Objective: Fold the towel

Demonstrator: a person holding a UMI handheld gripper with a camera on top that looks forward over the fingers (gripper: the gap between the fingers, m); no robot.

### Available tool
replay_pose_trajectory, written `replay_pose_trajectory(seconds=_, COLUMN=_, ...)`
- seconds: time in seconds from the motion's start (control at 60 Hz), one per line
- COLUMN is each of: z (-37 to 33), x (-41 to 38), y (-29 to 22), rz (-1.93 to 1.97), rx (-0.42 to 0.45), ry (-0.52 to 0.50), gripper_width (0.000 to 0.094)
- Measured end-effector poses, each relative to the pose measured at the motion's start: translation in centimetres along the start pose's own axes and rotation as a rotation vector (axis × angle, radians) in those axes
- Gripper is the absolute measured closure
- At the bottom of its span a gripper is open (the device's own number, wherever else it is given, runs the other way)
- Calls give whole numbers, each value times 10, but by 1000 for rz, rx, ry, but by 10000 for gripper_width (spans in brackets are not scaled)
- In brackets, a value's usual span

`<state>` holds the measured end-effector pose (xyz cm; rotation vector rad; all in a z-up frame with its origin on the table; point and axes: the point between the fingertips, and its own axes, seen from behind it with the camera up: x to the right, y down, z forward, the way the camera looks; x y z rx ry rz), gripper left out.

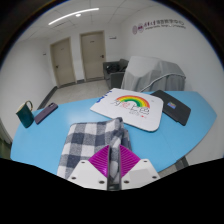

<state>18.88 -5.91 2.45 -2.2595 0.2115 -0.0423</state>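
One gripper (116, 170) in frame, bottom centre, fingers nearly together. Magenta pads (105, 160) flank a raised fold of the checked towel (90, 142); fabric looks pinched between both fingers, bunched up just above the tips.

Towel: grey/white check, lower centre of frame, lying on the blue table (60, 125). Left part spread flat, right edge lifted into the ridge the fingers have hold of.

Other items on the table:
- White board with rainbow print (132, 106), centre frame, beyond the towel, apart from it.
- Black flat case (172, 107), centre right, just beside the board's right edge.
- Teal box (25, 116) standing upright, centre left, near the table edge.
- Dark flat item (46, 112) just right of the teal box; can't tell what it is.

Background: two doors (78, 58) upper left of centre, grey covered object (152, 76) upper right, wall sign (158, 25) with red text at top right, unreadable.
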Motion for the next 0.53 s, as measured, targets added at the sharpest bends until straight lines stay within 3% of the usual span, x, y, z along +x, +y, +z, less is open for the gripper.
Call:
replay_pose_trajectory(seconds=0.05, z=-2, x=2, y=-2, rz=28, rx=12, ry=-1, gripper_width=711)
replay_pose_trajectory(seconds=0.067, z=-4, x=4, y=-2, rz=34, rx=16, ry=3, gripper_width=593)
replay_pose_trajectory(seconds=0.1, z=-7, x=7, y=-3, rz=38, rx=21, ry=13, gripper_width=496)
replay_pose_trajectory(seconds=0.117, z=-9, x=8, y=-4, rz=39, rx=22, ry=15, gripper_width=372)
replay_pose_trajectory(seconds=0.15, z=-15, x=6, y=-4, rz=41, rx=20, ry=16, gripper_width=222)
replay_pose_trajectory(seconds=0.2, z=-26, x=3, y=-4, rz=41, rx=25, ry=4, gripper_width=99)
replay_pose_trajectory(seconds=0.533, z=-143, x=-38, y=16, rz=54, rx=90, ry=-13, gripper_width=101)
